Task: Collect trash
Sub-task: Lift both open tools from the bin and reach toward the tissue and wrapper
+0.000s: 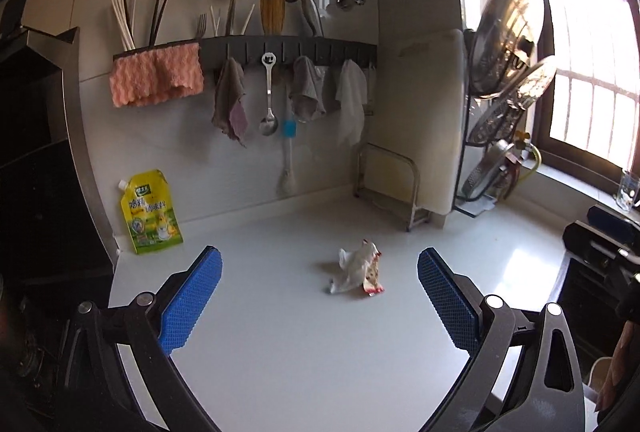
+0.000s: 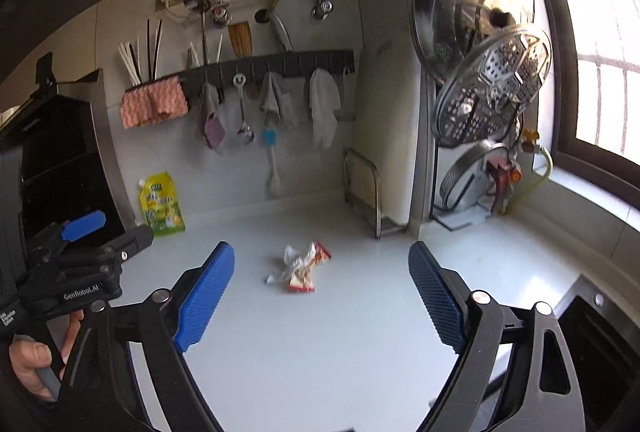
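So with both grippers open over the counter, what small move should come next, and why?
Probably ease the left gripper forward and down until its open jaws straddle the crumpled wrapper. The wrapper lies loose on the white counter, ahead of the fingertips and untouched. The right gripper is also open and no closer.

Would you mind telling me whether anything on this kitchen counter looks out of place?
Yes: a crumpled wrapper lies alone in the middle of the white counter, loose litter apart from the yellow pouch propped upright at the wall.
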`<action>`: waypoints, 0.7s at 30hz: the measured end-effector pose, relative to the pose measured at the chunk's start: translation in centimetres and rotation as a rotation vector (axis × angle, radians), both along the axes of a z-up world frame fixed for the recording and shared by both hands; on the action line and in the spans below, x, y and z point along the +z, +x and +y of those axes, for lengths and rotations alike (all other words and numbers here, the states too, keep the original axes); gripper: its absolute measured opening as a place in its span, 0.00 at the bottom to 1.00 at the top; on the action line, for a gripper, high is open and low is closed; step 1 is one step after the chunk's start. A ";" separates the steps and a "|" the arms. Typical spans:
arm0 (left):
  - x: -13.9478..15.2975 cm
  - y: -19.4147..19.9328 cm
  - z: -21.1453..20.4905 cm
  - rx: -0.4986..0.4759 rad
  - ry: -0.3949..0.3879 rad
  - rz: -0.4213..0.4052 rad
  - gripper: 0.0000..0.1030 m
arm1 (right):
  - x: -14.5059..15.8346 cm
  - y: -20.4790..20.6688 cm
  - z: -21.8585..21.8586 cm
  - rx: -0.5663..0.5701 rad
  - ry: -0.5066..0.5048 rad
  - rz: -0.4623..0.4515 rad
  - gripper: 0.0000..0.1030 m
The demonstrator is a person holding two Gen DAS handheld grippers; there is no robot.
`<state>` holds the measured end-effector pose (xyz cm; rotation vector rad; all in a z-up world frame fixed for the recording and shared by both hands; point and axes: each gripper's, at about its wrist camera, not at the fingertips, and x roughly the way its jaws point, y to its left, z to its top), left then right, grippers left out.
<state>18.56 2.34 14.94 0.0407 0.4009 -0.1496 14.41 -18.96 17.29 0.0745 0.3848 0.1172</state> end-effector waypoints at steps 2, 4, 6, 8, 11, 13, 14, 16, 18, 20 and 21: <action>-0.3 2.7 0.2 0.036 0.006 0.007 0.94 | 0.1 3.5 -0.2 -0.003 0.009 0.028 0.87; -1.7 5.4 0.4 0.069 0.028 0.023 0.94 | -1.5 7.4 0.1 0.014 0.004 0.109 0.87; -3.7 7.6 0.4 0.092 0.059 0.056 0.94 | -4.6 10.9 0.6 0.035 0.010 0.202 0.87; -5.8 9.3 0.7 0.098 0.069 0.096 0.94 | -8.3 13.8 1.2 0.051 0.018 0.290 0.87; -8.4 11.1 0.9 0.104 0.072 0.137 0.94 | -12.5 17.2 1.9 0.040 0.009 0.382 0.87; -9.8 12.1 1.1 0.109 0.076 0.161 0.94 | -14.4 18.9 2.3 0.032 0.004 0.420 0.87; -10.3 12.5 1.1 0.109 0.074 0.170 0.94 | -15.0 19.6 2.5 0.031 0.002 0.431 0.87; -11.1 13.2 1.3 0.110 0.069 0.180 0.94 | -16.0 20.8 2.8 0.035 -0.006 0.445 0.87; -11.9 13.8 1.4 0.108 0.065 0.194 0.94 | -16.8 22.0 3.2 0.036 -0.027 0.462 0.87; -12.6 14.2 1.4 0.105 0.066 0.212 0.94 | -17.5 23.1 3.6 0.034 -0.041 0.481 0.87; -12.8 14.4 1.3 0.104 0.069 0.219 0.94 | -17.8 23.5 3.8 0.033 -0.038 0.487 0.87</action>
